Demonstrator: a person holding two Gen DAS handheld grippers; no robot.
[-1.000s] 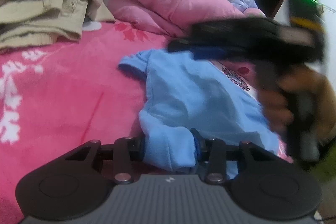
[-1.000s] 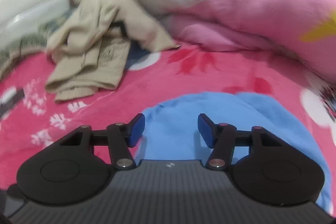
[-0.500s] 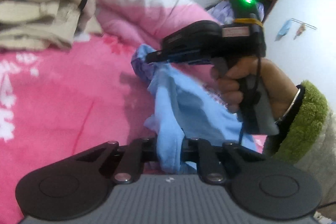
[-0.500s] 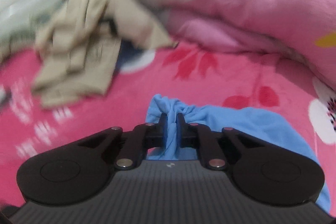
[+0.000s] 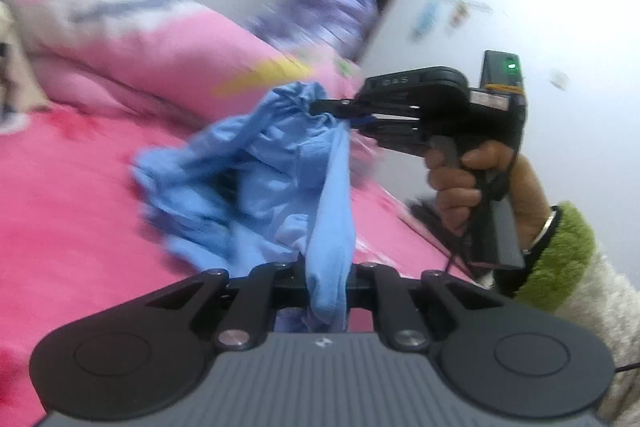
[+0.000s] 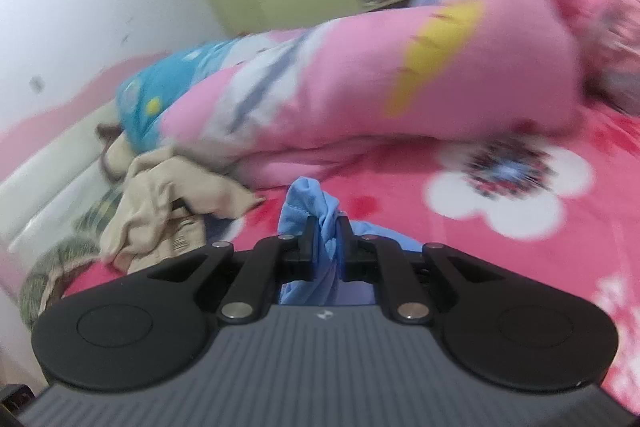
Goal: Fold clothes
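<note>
Pink bed point(image 5: 72, 211), quilt point(image 6: 360, 87) behind; both grippers, left point(image 5: 326, 277) and right point(image 6: 326, 251), pinch shirt point(image 5: 256, 163), now lifted higher

A second ago the blue garment point(image 5: 280, 163) lay spread flat on the pink bed point(image 5: 68, 219); now it hangs bunched in the air between both tools. The right gripper point(image 6: 325, 233), whose jaws then stood apart over the cloth, has clamped a fold and risen. The left gripper point(image 5: 326, 269) has lifted too, stretching the fabric into a taut strip.
</note>
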